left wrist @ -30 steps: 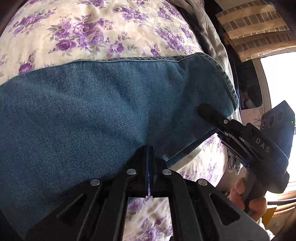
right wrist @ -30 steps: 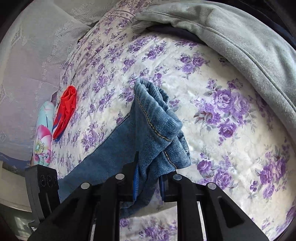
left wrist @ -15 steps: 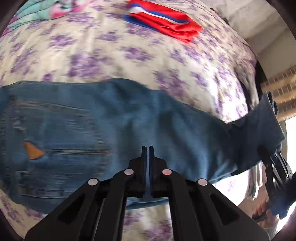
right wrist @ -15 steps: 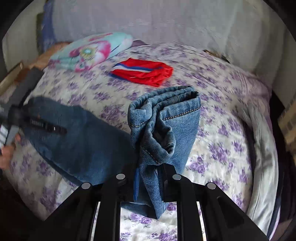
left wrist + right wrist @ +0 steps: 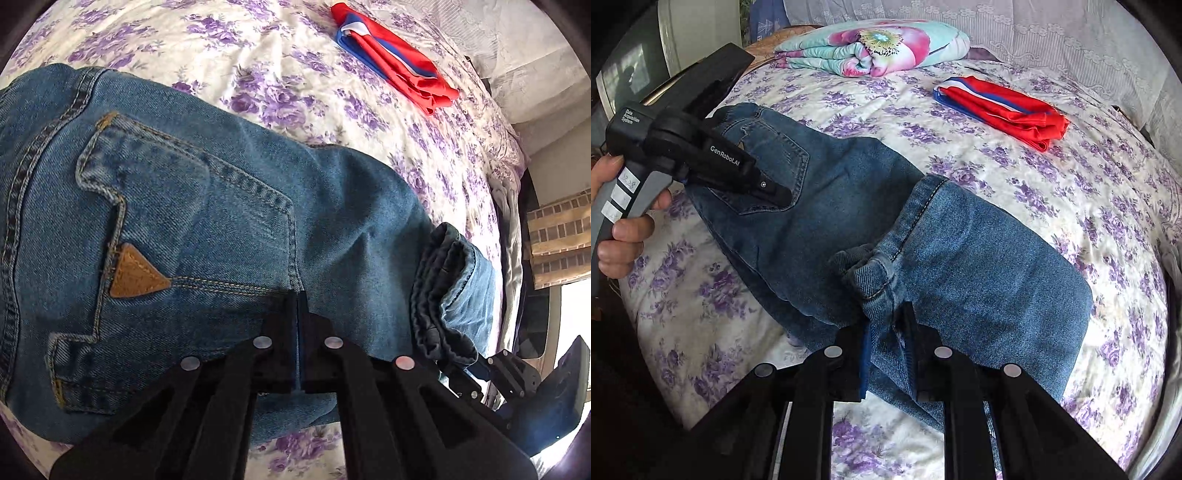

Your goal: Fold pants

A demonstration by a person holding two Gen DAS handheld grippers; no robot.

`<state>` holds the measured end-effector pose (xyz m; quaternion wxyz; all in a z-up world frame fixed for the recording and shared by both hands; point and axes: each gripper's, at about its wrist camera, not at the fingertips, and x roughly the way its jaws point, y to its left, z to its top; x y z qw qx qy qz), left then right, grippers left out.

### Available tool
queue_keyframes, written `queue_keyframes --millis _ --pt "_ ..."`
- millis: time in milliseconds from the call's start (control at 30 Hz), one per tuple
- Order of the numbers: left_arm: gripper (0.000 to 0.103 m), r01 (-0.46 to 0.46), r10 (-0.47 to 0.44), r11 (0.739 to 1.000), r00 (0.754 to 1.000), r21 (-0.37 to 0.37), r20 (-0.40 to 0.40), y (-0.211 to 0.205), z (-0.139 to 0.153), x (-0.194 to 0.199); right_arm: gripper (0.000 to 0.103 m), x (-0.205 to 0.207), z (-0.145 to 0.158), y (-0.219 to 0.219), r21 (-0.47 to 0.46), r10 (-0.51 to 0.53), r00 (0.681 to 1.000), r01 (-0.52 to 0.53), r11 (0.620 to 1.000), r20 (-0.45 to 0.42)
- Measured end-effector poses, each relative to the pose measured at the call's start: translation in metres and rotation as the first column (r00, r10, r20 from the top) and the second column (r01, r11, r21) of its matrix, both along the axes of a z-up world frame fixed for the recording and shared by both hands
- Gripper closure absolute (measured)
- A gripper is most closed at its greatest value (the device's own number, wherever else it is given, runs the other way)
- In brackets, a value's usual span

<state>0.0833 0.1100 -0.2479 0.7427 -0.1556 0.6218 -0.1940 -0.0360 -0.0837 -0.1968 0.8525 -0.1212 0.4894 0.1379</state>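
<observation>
Leftmost, left tongs (image 5: 783, 195) clenched, tips resting on back pocket (image 5: 775, 162) near waistband end of jeans (image 5: 827, 206). Jeans lie across floral bedsheet (image 5: 1052, 177), legs doubled back over seat. Right tongs (image 5: 888, 332) grasp bunched hems (image 5: 875, 273) above folded legs. Farther right, folded red garment (image 5: 1004, 109) lies well apart; folded blanket (image 5: 871, 46) beyond.

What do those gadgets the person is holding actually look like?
Both are matte black plastic. The left gripper has a grey pistol handle, white "GenRobot.AI" lettering and small labels. The right gripper shows silver screws. A bare hand grips the handle; no cables are visible.
</observation>
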Motion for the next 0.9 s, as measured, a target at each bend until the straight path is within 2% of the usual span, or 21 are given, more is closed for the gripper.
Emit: queue_keyframes --millis 67,167,200,233,300,367,400,433,533,600,633,667,767,833,900 --pt "0.102 0.005 -0.005 1.0 1.0 0.003 0.001 -0.002 0.0 -0.003 0.075 0.001 -0.004 0.003 -0.002 -0.016 1.0 0.016 1.0 -0.02" --pt "0.102 0.006 -0.006 1.0 1.0 -0.008 -0.008 0.001 -0.001 -0.002 0.07 0.004 0.005 0.013 -0.051 0.012 0.998 -0.015 0.999 -0.054" --pt "0.102 0.005 -0.005 1.0 1.0 -0.012 -0.011 0.002 -0.002 -0.002 0.067 0.005 0.013 0.014 -0.028 0.025 0.997 -0.027 0.999 -0.069" --pt "0.102 0.002 -0.003 1.0 1.0 -0.016 -0.013 0.002 -0.002 -0.002 0.063 0.005 0.024 0.011 0.034 0.045 0.995 -0.042 0.999 -0.085" --pt "0.102 0.001 -0.001 1.0 1.0 -0.018 -0.01 0.001 -0.002 -0.002 0.053 0.006 0.048 0.004 0.125 0.043 0.996 -0.034 0.992 -0.074" --pt "0.102 -0.002 0.001 1.0 1.0 -0.022 -0.007 0.003 -0.002 -0.003 0.053 0.012 0.063 -0.006 0.174 0.018 0.999 -0.009 0.985 -0.049" --pt "0.102 -0.004 0.004 1.0 1.0 -0.024 -0.007 0.003 -0.002 -0.003 0.068 0.017 0.065 -0.012 0.182 -0.003 0.999 0.012 0.983 -0.046" --pt "0.102 -0.007 0.006 1.0 1.0 -0.027 -0.008 0.004 -0.002 -0.004 0.103 0.024 0.061 -0.017 0.182 -0.02 0.998 0.03 0.983 -0.055" --pt "0.102 -0.007 0.007 0.999 1.0 -0.032 -0.01 0.004 -0.002 -0.004 0.103 0.048 0.025 -0.023 0.206 -0.032 0.984 0.068 0.976 -0.174" --pt "0.102 0.004 -0.004 1.0 1.0 -0.031 -0.009 0.004 -0.002 -0.004 0.102 0.052 -0.013 -0.016 0.156 -0.017 0.965 0.059 0.986 -0.26" --pt "0.102 0.013 -0.014 1.0 1.0 -0.028 -0.01 0.005 -0.001 -0.004 0.102 0.05 -0.022 -0.014 0.152 -0.015 0.968 0.054 0.987 -0.249" --pt "0.101 0.028 -0.028 0.999 1.0 -0.025 -0.008 0.005 -0.001 -0.004 0.102 0.05 -0.021 -0.012 0.154 -0.023 0.97 0.062 0.986 -0.243" --pt "0.101 0.061 -0.061 0.998 0.998 -0.028 0.005 0.01 -0.001 -0.007 0.103 0.063 -0.003 -0.01 0.151 -0.046 0.95 0.096 0.984 -0.308" --pt "0.101 0.052 -0.052 0.997 0.999 -0.05 0.001 0.016 -0.003 -0.008 0.103 0.068 0.021 -0.011 0.159 -0.056 0.967 0.098 0.982 -0.247" --pt "0.101 0.04 -0.04 0.997 0.999 -0.063 -0.001 0.018 -0.004 -0.009 0.103 0.078 0.033 -0.014 0.13 -0.092 0.977 0.118 0.984 -0.194"
